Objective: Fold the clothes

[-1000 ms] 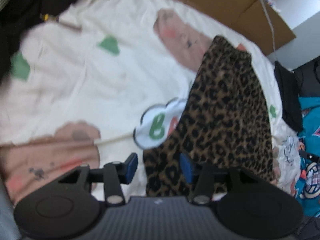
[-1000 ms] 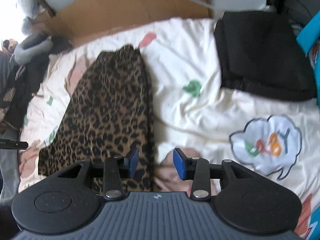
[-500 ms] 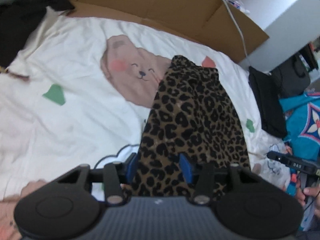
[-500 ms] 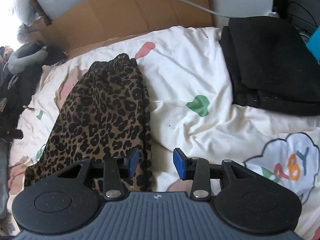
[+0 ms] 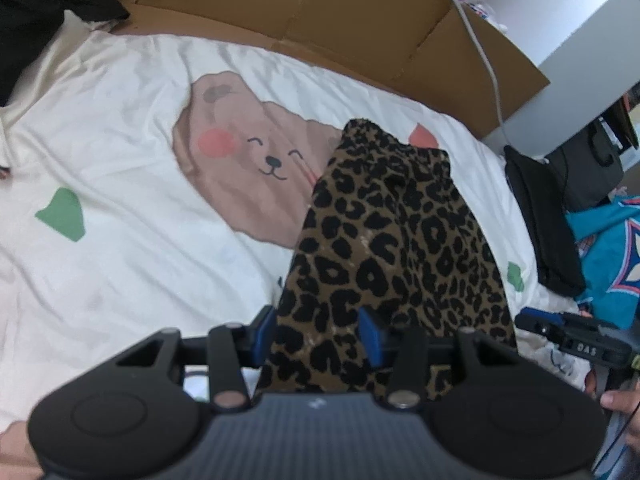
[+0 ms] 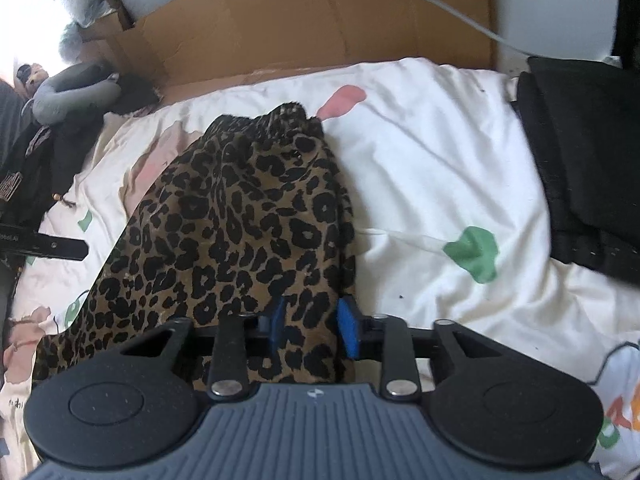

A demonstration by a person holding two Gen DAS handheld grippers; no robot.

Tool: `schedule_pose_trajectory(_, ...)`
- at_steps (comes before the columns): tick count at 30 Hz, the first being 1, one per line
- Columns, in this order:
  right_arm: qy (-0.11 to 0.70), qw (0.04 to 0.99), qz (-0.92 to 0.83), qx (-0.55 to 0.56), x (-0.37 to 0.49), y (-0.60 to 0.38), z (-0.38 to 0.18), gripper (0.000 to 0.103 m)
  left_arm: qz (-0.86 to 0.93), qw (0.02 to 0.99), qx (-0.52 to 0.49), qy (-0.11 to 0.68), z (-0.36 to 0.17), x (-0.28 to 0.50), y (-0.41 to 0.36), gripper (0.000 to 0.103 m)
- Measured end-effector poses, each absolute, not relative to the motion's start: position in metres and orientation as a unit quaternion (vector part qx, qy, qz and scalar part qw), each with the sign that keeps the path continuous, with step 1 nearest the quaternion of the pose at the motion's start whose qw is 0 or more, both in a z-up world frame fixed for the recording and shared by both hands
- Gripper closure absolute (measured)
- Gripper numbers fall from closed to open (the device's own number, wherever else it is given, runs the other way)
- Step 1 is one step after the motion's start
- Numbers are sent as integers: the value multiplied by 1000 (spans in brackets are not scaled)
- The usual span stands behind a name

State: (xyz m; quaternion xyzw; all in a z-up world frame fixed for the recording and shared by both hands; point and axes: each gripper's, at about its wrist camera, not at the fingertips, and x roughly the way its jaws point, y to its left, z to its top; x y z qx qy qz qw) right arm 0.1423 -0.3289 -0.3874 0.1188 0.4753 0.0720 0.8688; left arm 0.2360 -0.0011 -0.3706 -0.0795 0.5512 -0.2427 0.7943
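The left gripper (image 5: pixel 318 338) stands part open, its blue pads straddling the near left corner of the leopard-print garment (image 5: pixel 394 256) — whether they press the cloth cannot be told. The right gripper (image 6: pixel 312 326) is closing, the garment's near right edge bunched between its pads; a firm pinch is not clear. Ahead of both sets of fingers the garment stretches away over the white bear-print sheet (image 5: pixel 132 168). Right of the right fingers lies a folded black garment (image 6: pixel 588 152); beyond everything stands cardboard (image 6: pixel 304 20).
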Motion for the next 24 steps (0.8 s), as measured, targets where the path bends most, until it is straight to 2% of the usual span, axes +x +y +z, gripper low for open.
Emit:
schedule_pose_trajectory(8,494,857,74,129,161,-333,-405,70,-256,789,-89,551,-383,242,-9,57)
schedule_pose_trajectory(12,507,847,77,143,169,-335,-417,70,-283,788,-86,540,-381,245,-18,62)
schedule_pose_trajectory(13,507,846,79,145,171,-335,-419,71,-290,786,-87,539,-380,246,-20,63)
schedule_pose_trajectory(14,505,845,81,153,172,-336,-420,78,-294,785,-86,539,-380,247,-23,66)
schedule_pose_trajectory(15,504,844,82,165,173,-338,-420,92,-297,784,-81,539,-381,248,-27,70)
schedule_pose_trajectory(16,502,843,80,178,174,-342,-419,100,-298,784,-76,539,-383,250,-30,72)
schedule_pose_trajectory(18,496,842,76,198,174,-349,-417,102,-299,784,-67,539,-386,253,-37,76)
schedule_pose_trajectory(24,500,840,54,203,170,-361,-421,103,-307,783,-42,539,-400,265,-57,78)
